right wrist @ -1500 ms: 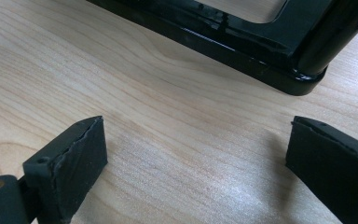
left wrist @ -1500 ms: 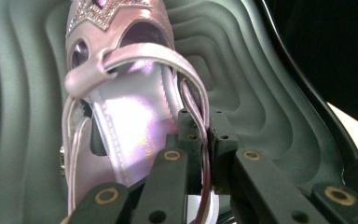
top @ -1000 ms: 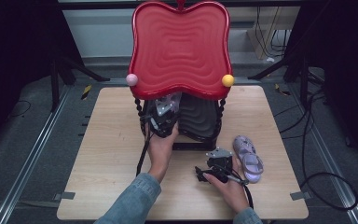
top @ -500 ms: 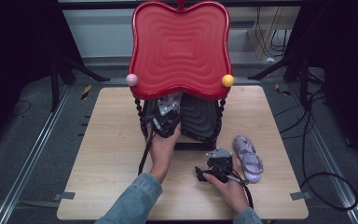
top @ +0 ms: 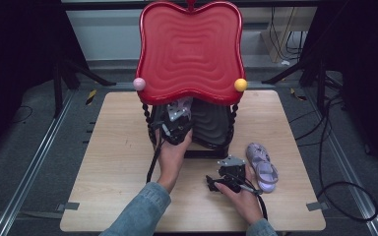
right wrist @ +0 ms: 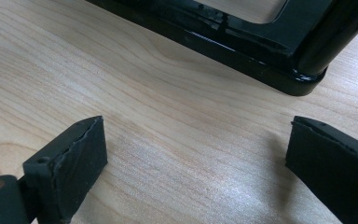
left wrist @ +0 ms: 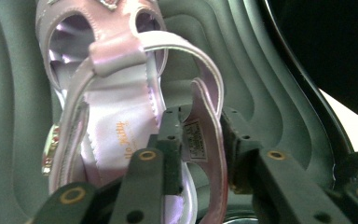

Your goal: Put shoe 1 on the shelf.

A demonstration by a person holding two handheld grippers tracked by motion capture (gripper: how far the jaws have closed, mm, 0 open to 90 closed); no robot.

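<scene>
Blue denim sleeves [top: 140,209] on both forearms, cuffs ending at the wrists. Black left gripper [top: 173,127] topped with a grey three-cornered plate, black cable trailing back along the arm. Black right gripper [top: 215,183] with a like grey plate and cable. Matte black jaws with brass-ringed screw holes, square rubber pads [right wrist: 77,154] rough and chipped at the edges.

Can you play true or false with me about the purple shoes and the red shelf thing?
1. A purple sandal lies on the wooden table. True.
2. The right hand-held gripper is squeezing a sandal. False: its jaws stand open over bare wood.
3. The left hand-held gripper has a sandal's heel strap between its jaws. True.
4. The rack's top shelf is blue. False: it is red.
5. Both sandals lie side by side. False: one is on the rack's dark lower shelf.
</scene>
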